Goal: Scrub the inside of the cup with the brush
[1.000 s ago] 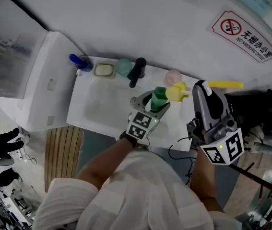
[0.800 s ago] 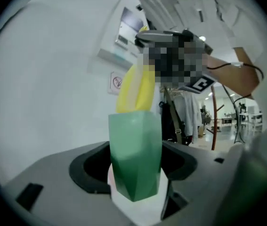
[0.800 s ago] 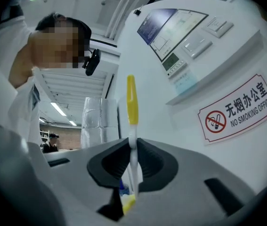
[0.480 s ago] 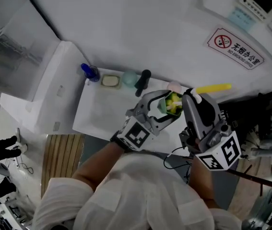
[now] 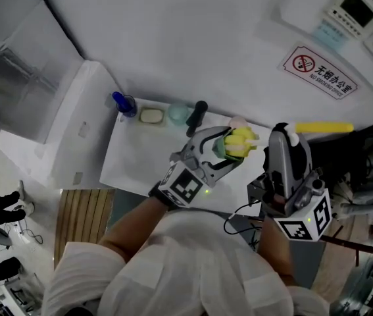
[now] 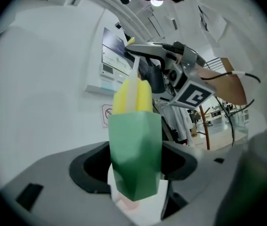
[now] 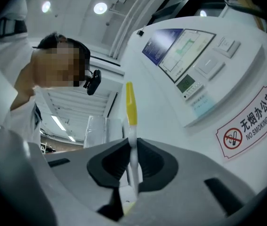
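Brush (image 6: pixel 132 95) further out of cup (image 6: pixel 135 159)

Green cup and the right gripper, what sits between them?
The brush's yellow head, poking from the green cup toward the right gripper; the head view and left gripper view both show it.

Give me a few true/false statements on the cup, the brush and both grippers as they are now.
1. The left gripper has its jaws closed on the green plastic cup. True.
2. The right gripper is empty. False: its jaws are shut on the white-and-yellow brush handle.
3. The brush's yellow sponge head sits at the cup's mouth. True.
4. The cup stands on the white table. False: it is held up, off the table.
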Motion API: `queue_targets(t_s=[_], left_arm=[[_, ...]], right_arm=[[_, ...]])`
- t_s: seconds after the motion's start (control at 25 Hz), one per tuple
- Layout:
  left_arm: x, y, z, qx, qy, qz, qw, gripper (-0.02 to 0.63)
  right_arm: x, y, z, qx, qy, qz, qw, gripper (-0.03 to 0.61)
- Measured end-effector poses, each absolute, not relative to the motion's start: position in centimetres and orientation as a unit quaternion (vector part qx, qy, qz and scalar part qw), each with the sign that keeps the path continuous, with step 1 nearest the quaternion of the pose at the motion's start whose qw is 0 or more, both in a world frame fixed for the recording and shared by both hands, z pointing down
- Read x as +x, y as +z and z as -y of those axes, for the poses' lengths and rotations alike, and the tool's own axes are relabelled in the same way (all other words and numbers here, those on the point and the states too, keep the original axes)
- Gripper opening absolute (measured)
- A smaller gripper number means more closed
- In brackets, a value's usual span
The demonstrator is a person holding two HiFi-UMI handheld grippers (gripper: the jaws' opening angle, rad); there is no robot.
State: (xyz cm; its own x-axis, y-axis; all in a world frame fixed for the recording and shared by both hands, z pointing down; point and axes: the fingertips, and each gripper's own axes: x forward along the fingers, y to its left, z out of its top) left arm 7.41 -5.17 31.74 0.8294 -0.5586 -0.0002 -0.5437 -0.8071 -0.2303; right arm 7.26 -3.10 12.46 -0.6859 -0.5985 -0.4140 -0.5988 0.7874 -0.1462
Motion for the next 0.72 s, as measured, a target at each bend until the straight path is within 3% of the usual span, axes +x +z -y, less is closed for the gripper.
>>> queue_targets(t_s=[0.28,0.56,0.72], left_arm=[[7.4,31.6,5.3,-0.950,-0.046,-0.285,0.117,0.296],[7.2,32.8,5.7,-0.952,-0.060,-0.273,0.124,0.296],[7.1,34.4,5.7,-0.949,-0.092,-0.268,0.138,0.296]], right_arm=[[4.9,17.3,4.8,-0.328,-0.047,-0.928,0.170,0.040],[5.9,14.6,4.6,-0.323,-0.052,-0.925,0.192,0.040],[5.7,13.4,4.6,-0.301,-0.066,-0.936,0.170,0.041]])
